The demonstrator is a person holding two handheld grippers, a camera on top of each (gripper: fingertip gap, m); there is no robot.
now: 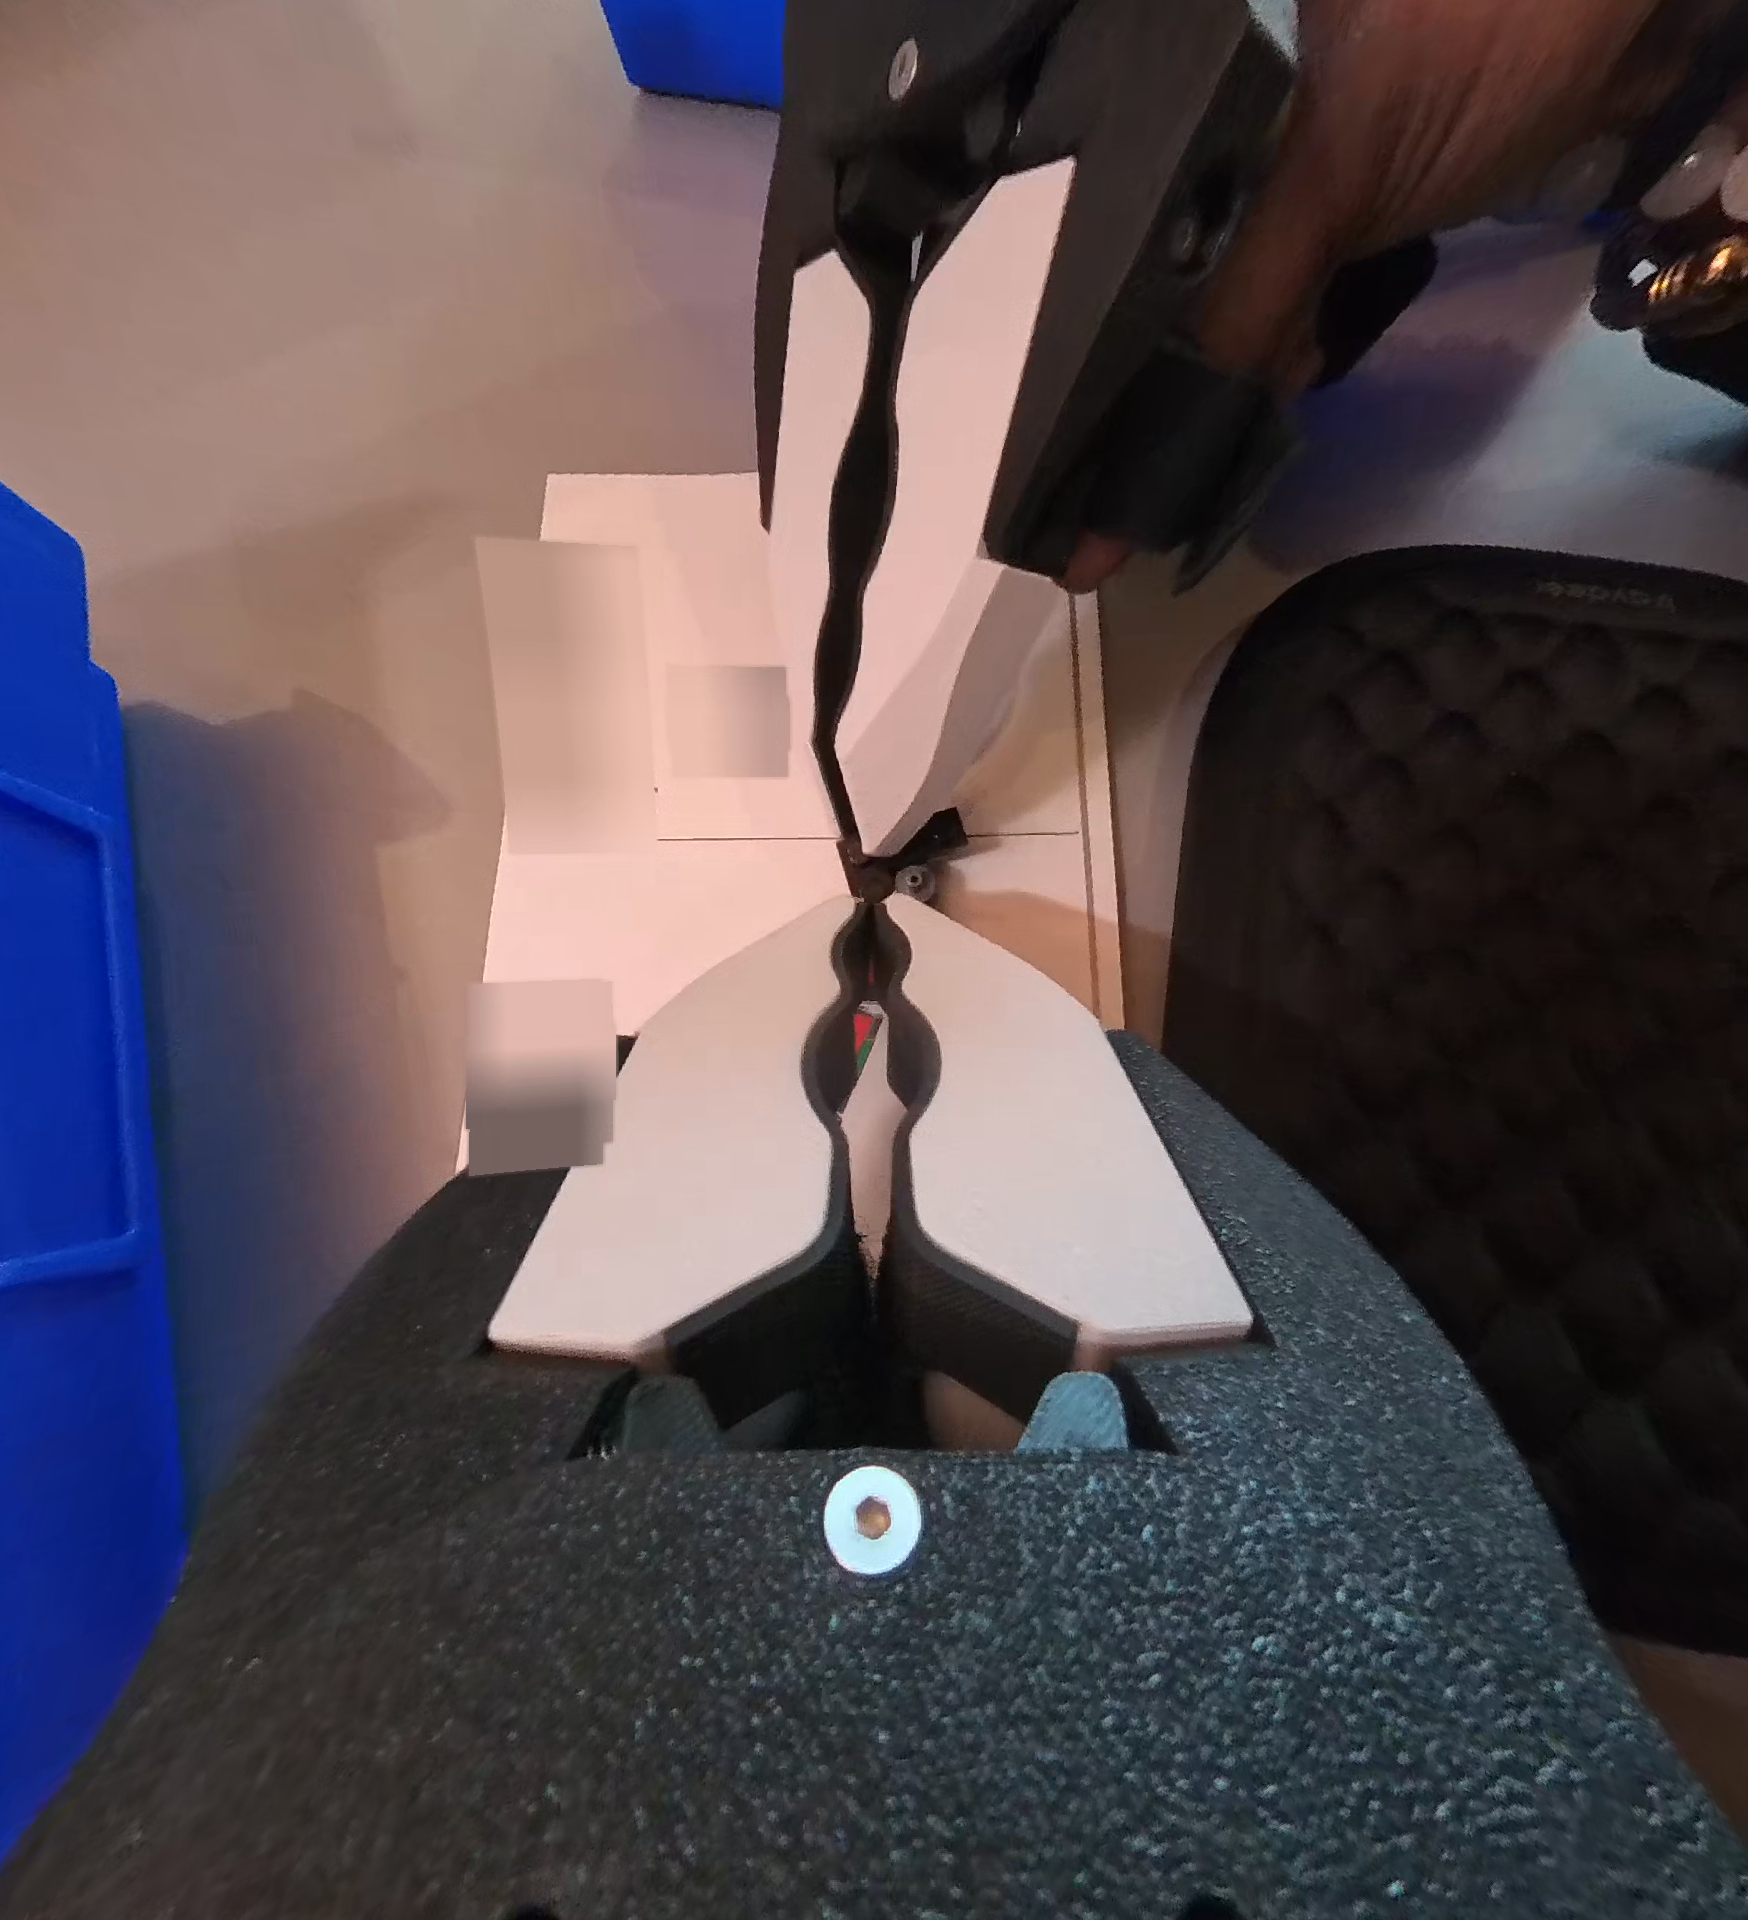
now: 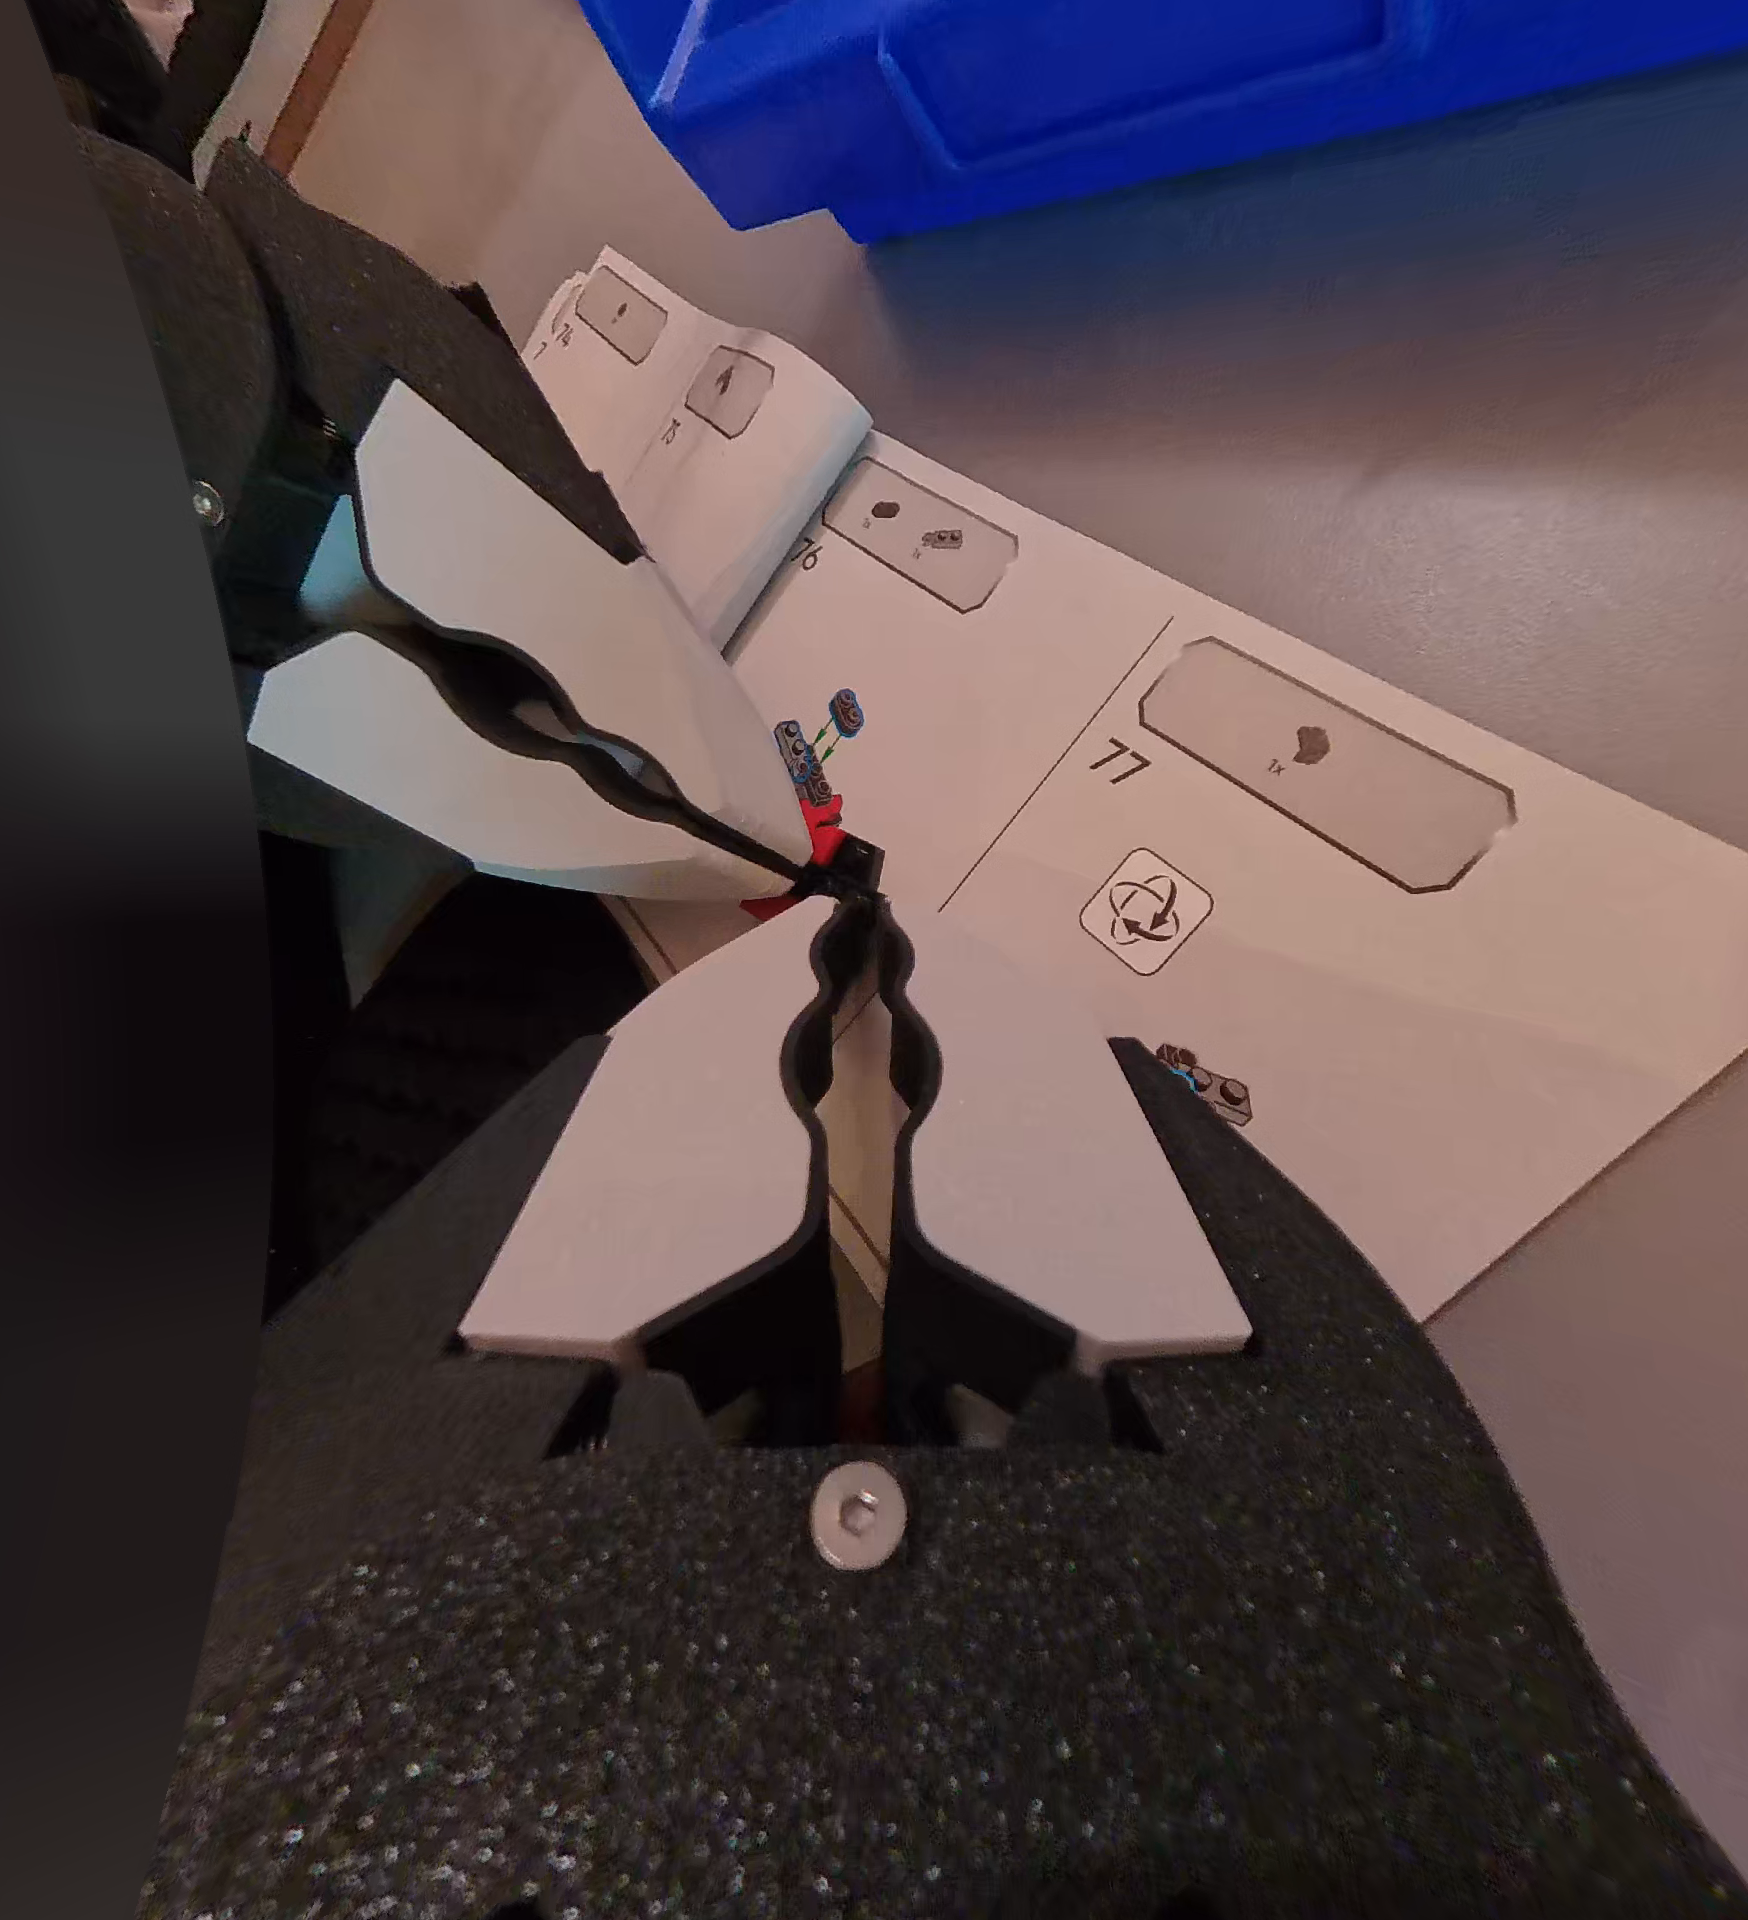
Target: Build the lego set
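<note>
Two grippers meet tip to tip above an open instruction booklet (image 2: 1317,997) on a grey table (image 2: 1472,436). The left gripper (image 1: 868,912) and right gripper (image 2: 862,906) each pinch a small dark lego piece (image 1: 868,881) (details too small to tell), beside a blue bin (image 1: 8,1039).

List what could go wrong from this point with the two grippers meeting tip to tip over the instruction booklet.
1. The small black lego piece is pinched only at the very fingertips of the left gripper and the right gripper; a slight twist might pop it loose.
2. Both grippers crowd the joint, so alignment is hard to see.
3. A dropped piece could slide off the open white instruction booklet toward the black quilted cushion.
</note>
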